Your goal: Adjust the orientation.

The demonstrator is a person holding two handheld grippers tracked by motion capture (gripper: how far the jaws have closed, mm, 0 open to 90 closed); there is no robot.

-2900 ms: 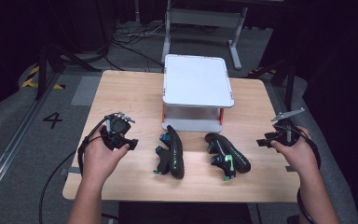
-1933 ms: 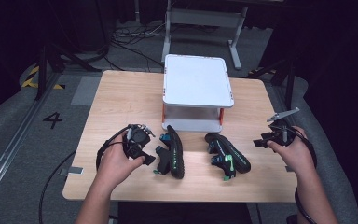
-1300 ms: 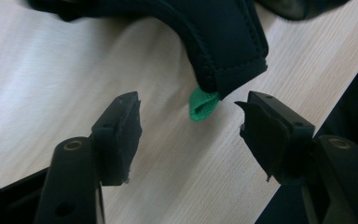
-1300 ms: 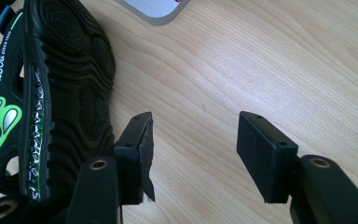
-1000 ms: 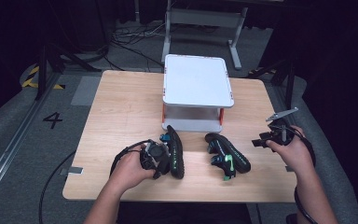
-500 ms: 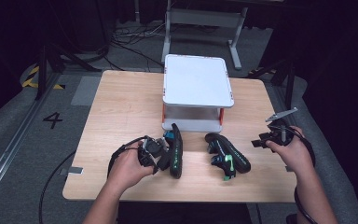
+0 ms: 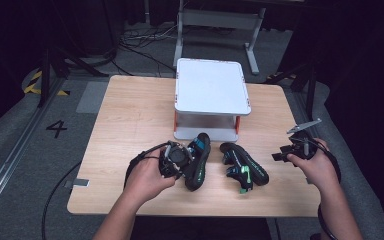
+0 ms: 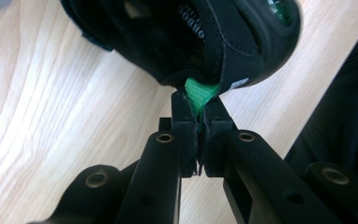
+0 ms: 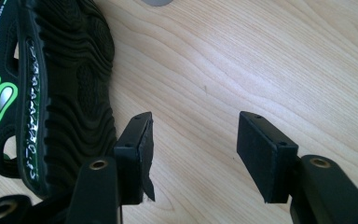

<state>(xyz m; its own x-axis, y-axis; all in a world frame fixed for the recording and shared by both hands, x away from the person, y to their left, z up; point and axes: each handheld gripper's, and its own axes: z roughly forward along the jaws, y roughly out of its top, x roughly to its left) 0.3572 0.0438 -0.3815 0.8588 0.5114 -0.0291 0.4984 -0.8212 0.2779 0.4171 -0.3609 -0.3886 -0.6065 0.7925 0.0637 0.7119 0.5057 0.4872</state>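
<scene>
left gripper (image 8: 196, 122) is pinched tight on the green pull tab (image 8: 198, 94) of the shoe (image 7: 196, 161) just in front of the white stand (image 7: 211, 92), probably so it lifts without crushing, while the right gripper (image 9: 192, 140) waits wide open and empty beside the other shoe (image 7: 244, 165)

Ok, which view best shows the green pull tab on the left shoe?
The left gripper view: the green tab sits close up, pinched between the left gripper's shut jaws. In the high view the person's hand covers that end of the left shoe.
</scene>
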